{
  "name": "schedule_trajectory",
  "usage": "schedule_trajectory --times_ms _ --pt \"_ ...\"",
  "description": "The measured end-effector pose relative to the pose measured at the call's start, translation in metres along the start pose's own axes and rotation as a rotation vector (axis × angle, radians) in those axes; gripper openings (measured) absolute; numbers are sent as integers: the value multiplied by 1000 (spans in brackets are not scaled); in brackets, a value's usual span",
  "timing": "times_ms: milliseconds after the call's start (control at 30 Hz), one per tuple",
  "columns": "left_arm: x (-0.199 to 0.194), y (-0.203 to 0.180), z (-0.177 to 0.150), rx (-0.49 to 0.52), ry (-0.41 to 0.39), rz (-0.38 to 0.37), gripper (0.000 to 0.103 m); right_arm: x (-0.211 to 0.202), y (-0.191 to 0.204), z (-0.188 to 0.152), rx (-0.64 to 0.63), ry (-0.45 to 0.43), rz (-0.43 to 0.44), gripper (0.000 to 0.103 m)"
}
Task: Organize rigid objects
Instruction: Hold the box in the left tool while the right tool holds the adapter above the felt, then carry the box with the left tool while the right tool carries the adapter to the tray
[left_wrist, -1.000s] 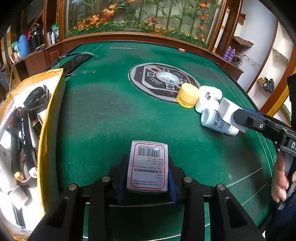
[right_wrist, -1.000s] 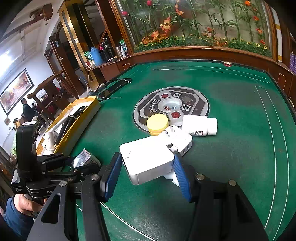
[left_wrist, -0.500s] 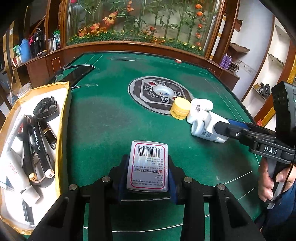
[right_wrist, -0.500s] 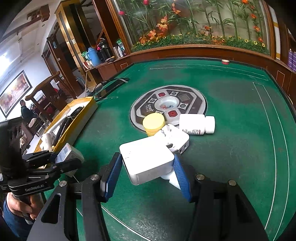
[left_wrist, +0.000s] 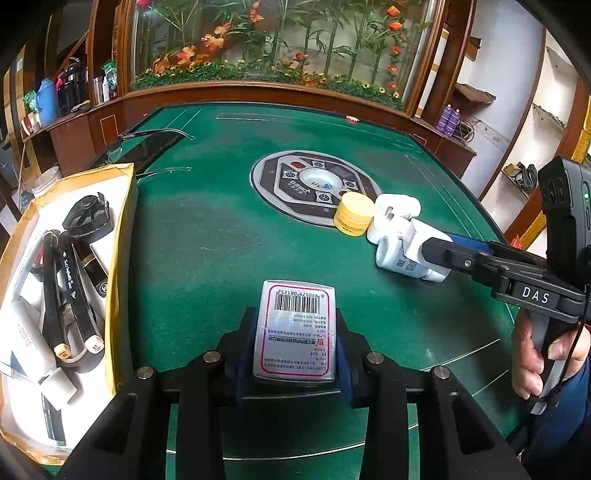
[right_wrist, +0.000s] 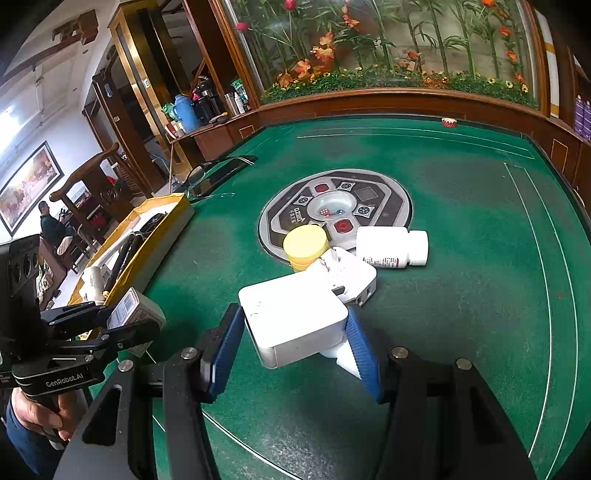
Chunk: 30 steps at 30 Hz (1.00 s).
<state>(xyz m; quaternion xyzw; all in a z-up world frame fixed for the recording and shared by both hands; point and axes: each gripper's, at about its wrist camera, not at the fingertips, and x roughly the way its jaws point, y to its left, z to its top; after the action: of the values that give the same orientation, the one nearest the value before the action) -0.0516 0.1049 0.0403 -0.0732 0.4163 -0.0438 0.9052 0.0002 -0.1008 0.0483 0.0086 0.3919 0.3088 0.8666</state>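
My left gripper (left_wrist: 295, 343) is shut on a small silver box with a barcode (left_wrist: 295, 328), held above the green table; it also shows in the right wrist view (right_wrist: 129, 314). My right gripper (right_wrist: 295, 350) is shut on a white square charger block (right_wrist: 295, 321), seen from the left wrist view (left_wrist: 421, 240). On the table lie a yellow round jar (right_wrist: 306, 245), a white plug adapter (right_wrist: 349, 275) and a white pill bottle (right_wrist: 391, 246) on its side. A yellow-rimmed box (left_wrist: 118, 266) at the left holds black and white items.
A round control panel (right_wrist: 334, 212) is set in the middle of the green table (right_wrist: 461, 258). A pair of glasses (left_wrist: 147, 144) lies at the far left. A wooden rail and a planter border the far edge.
Both grippers have drawn back toward the near side, each with its object. The yellow-rimmed box shows more fully at the left.
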Motion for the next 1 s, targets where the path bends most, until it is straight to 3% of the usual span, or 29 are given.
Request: schedule_trajectory --times_ms 667,1000 --pt "-4 0 -2 -5 -16 -10 39 0 0 0 -1 -1 0 55" --pt "-27 22 -4 -48 -67 -26 39 1 0 0 -4 -4 -5 55"
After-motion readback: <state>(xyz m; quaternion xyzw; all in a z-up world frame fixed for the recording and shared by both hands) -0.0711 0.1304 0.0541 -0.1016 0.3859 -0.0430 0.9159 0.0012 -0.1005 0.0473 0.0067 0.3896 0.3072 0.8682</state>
